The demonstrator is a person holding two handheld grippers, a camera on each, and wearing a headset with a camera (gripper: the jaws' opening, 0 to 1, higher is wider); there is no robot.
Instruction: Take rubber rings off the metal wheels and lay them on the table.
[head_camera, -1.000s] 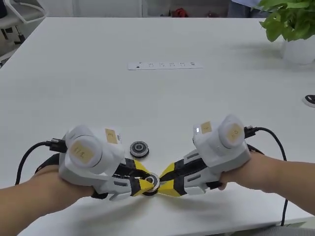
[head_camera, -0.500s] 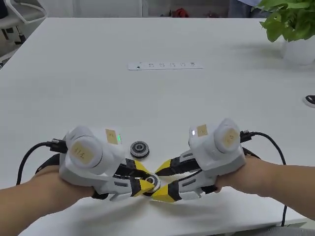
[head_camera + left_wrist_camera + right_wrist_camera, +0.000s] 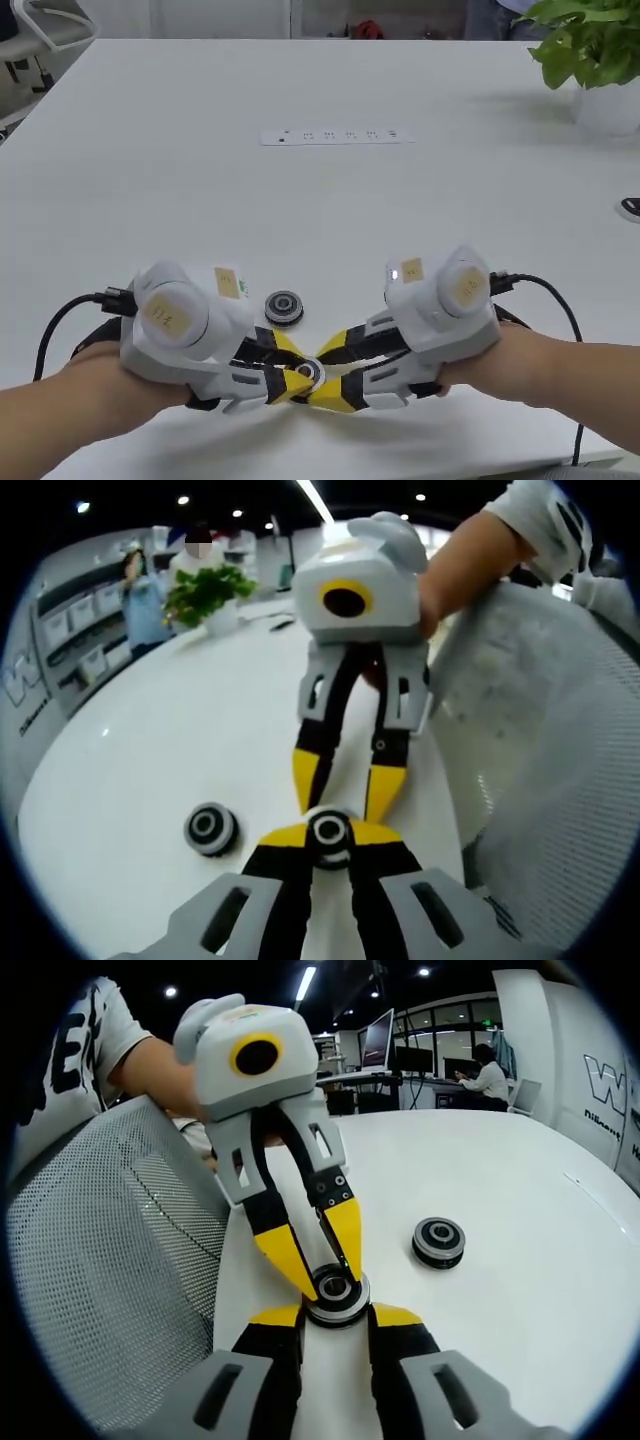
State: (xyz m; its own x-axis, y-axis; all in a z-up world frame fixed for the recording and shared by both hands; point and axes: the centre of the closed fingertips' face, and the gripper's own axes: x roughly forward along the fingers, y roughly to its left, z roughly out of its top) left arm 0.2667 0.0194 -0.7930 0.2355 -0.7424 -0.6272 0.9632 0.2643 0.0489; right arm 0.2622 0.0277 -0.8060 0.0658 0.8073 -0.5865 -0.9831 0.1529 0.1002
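The wheel (image 3: pixel 330 832) is held clamped in the left gripper (image 3: pixel 290 372). The right gripper (image 3: pixel 324 374), jaws spread, is set directly opposite, straddling the wheel.

A white table (image 3: pixel 320 220) surrounds the left gripper (image 3: pixel 288 381). A power strip (image 3: pixel 337 135) and potted plant (image 3: pixel 590 45) sit well beyond it.

Head view: bright, even, diffuse light. White surface (image 3: pixel 320 200) near washed out, shadows on it soft and faint, detail crisp throughout.
Both gripper views: we log ceiling lights (image 3: pixel 183 499) as source, small glints on surface. Strong fisheye bending toward edges, background soft and slightly blurred. Close up, metal wheel (image 3: pixel 330 832) reasonably sharp.
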